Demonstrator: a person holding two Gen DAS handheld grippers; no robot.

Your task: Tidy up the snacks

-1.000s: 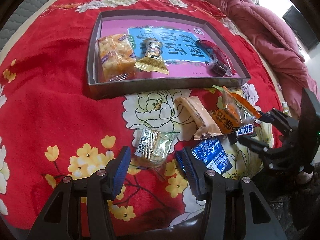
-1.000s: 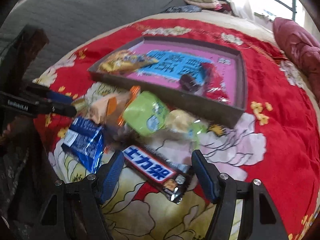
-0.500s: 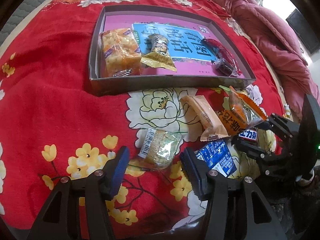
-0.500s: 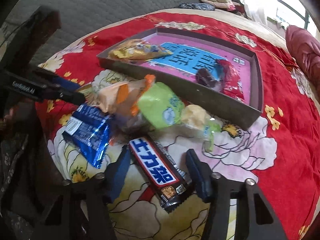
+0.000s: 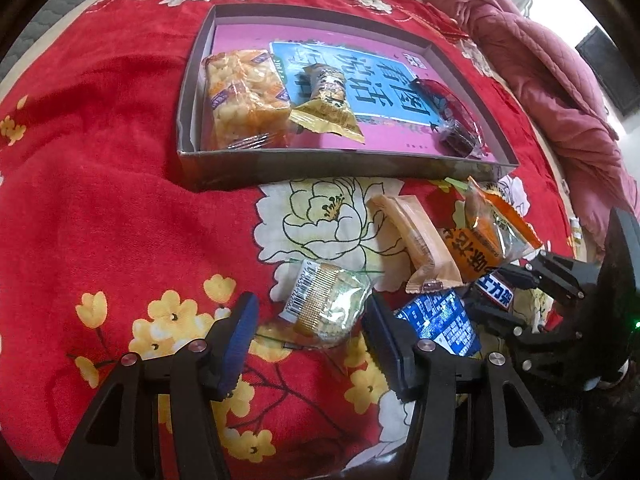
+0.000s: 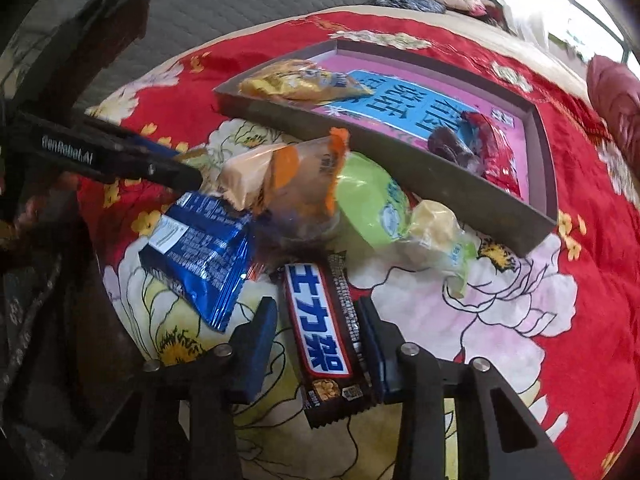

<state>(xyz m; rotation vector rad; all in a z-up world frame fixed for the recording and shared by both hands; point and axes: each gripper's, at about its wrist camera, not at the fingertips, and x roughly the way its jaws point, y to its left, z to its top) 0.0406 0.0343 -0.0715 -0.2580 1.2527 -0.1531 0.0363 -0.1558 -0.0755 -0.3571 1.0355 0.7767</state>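
Left wrist view: the left hand-held gripper (image 5: 308, 332) hovers with its jaws apart over a red floral bedspread (image 5: 100, 152), a clear-wrapped cookie packet (image 5: 326, 304) lying between and just beyond its blue pads, untouched. A blue foil packet (image 5: 440, 320) sits just beside the right-side finger. Farther off, a shallow grey box (image 5: 192, 128) with a pink and blue printed floor holds a yellow puffed-rice bar (image 5: 244, 98), a gold-wrapped sweet (image 5: 326, 108) and a dark sweet in red wrap (image 5: 456, 124). Between box and gripper lie a tan biscuit packet (image 5: 420, 244) and an orange snack pouch (image 5: 492, 224). At the right edge the right hand-held gripper (image 5: 496, 292) reaches onto a chocolate bar (image 5: 494, 292).

Right wrist view: the right hand-held gripper (image 6: 318, 334) has just been closing; its jaws now stand close on either side of the dark chocolate bar (image 6: 324, 332) with its blue-and-white label, the right-side pad against the wrapper, a sliver of gap on the other side. The bar lies on the bedspread outside the box (image 6: 440, 184). Beyond it sit the blue foil packet (image 6: 200, 252), the orange pouch (image 6: 296, 184) and a green-wrapped snack (image 6: 372, 204). The left gripper's fingers (image 6: 108, 152) enter from the left edge.
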